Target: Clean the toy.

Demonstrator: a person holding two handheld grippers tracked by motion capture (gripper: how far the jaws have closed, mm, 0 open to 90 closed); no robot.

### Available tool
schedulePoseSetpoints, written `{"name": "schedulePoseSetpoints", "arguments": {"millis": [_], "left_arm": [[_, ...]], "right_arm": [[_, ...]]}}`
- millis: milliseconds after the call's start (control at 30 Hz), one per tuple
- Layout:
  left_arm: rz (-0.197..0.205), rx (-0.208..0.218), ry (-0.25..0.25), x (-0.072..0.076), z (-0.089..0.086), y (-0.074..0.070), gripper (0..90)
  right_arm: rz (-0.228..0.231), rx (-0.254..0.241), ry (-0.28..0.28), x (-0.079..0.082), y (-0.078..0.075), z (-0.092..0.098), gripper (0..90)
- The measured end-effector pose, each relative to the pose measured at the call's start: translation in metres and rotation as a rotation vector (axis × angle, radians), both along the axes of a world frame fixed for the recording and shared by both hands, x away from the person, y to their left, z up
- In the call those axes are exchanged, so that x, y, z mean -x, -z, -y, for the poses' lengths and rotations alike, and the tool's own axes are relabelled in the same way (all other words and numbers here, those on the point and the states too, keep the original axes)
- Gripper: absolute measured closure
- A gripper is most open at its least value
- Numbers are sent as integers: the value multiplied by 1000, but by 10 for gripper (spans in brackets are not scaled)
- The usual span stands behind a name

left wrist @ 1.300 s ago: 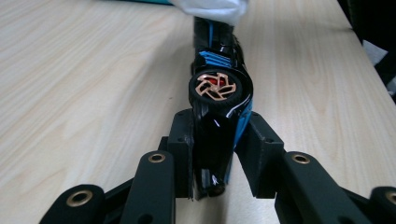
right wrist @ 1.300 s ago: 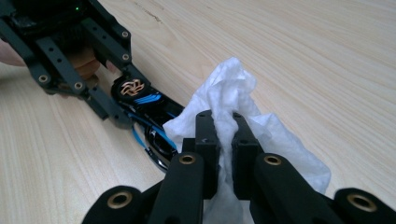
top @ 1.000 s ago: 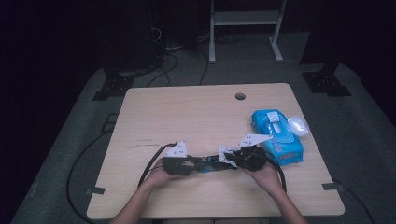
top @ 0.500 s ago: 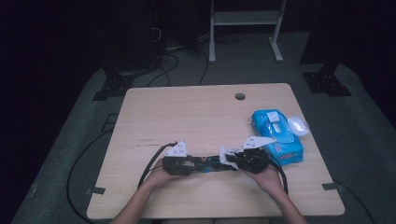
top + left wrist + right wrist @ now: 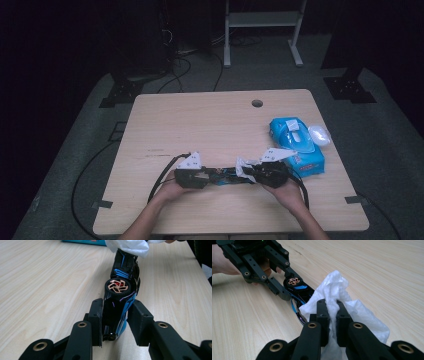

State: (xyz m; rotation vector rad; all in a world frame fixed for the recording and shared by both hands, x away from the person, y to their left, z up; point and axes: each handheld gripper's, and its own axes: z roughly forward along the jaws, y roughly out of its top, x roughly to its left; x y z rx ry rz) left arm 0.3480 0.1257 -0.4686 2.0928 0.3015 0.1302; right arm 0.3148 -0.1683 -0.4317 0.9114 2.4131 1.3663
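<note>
Wooden table (image 5: 210, 125), blue wet-wipe pack (image 5: 296, 146) at its right edge, just beyond the right hand. Near the front edge, both grippers face each other along one line. Left gripper (image 5: 115, 319) jaws narrowed on one end of a black-and-blue toy car (image 5: 122, 287) turned on its side, copper wheel up; pads clamp the body. Car's long axis runs straight from left gripper toward the right one. Right gripper (image 5: 332, 315) pinched nearly closed on a crumpled white wipe (image 5: 342, 305), which touches the car's far end. Judgement: wiping stroke would travel along the car's length toward the left gripper; right hand does the moving.
</note>
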Motion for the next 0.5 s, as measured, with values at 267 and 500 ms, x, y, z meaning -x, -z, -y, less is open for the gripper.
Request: {"name": "schedulePoseSetpoints", "arguments": {"millis": [267, 500], "left_arm": [[-44, 13, -12, -1, 0, 0, 640], [-82, 55, -14, -1, -3, -3, 597]], "right_arm": [[-3, -14, 2, 0, 1, 1, 847], [8, -30, 5, 3, 3, 2, 847]]}}
